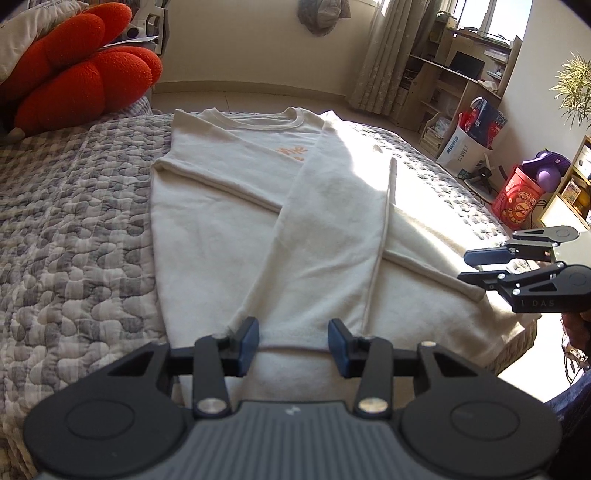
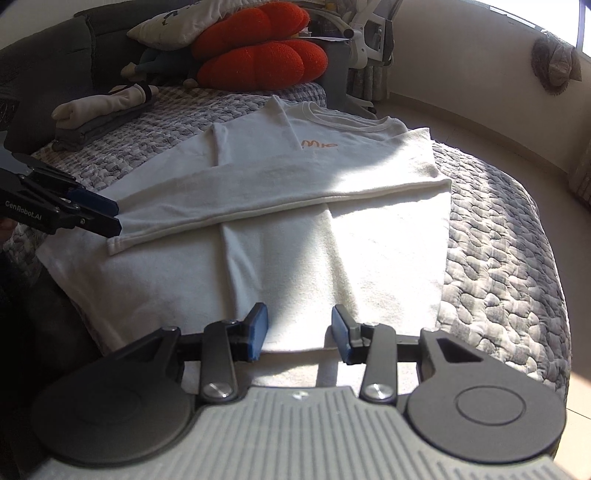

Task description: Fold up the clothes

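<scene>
Left gripper [image 1: 293, 341] hangs low over the bottom hem, jaws parted with nothing but air between the two blue pads [image 1: 248, 341]. Right gripper [image 2: 300, 332] is the same story on the other side: two pads apart, empty, poised over the hem. From the left wrist view you can also catch the right gripper [image 1: 471, 266] side-on at the shirt's edge, and its fingers do not pinch any cloth there.

One shirt [image 1: 221, 229] in play, cream, long-sleeved, lying flat on the bed with its collar [image 1: 255, 118] at the far end. Orange lettering [image 2: 319, 144] peeks out on the chest. Two sleeves, both folded in across the body and crossing each other; one cuff [image 2: 116, 245] ends just beside the left gripper's tips in the right wrist view.

Underneath, one grey quilt [image 1: 74, 221]. Further out, one small stack of folded clothes [image 2: 99, 110] near the head of the bed. Beyond that, one red cushion [image 1: 81, 70] and one white pillow [image 2: 177, 22] above it. Sunlight cuts across the right half of the shirt.
</scene>
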Demonstrator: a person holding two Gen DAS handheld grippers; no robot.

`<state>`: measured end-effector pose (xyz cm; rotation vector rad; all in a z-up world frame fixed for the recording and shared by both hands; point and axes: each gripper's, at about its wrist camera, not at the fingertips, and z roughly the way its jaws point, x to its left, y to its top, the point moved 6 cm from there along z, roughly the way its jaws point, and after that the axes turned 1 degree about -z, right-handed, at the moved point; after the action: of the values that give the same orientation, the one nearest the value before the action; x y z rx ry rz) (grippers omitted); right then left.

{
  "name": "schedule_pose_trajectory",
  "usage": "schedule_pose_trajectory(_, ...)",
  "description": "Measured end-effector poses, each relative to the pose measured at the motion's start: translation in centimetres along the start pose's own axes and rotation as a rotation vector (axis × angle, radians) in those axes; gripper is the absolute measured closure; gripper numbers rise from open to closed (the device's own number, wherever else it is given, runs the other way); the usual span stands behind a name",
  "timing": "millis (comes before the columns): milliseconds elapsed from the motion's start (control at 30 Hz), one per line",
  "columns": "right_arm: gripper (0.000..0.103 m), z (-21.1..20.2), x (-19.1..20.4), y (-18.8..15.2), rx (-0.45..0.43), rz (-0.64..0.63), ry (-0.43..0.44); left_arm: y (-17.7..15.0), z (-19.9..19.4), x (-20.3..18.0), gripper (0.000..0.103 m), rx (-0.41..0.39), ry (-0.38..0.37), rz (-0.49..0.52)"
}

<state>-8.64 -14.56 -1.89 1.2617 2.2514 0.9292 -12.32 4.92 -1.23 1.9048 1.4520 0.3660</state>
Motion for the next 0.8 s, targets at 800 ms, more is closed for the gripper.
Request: schedule_pose_trajectory(800, 0.054, -1.9, 0.5, -1.9, 0.054, 0.096, -0.047, -1.8, -1.3, -0.8, 0.058, -0.017, 0.098, 0.044)
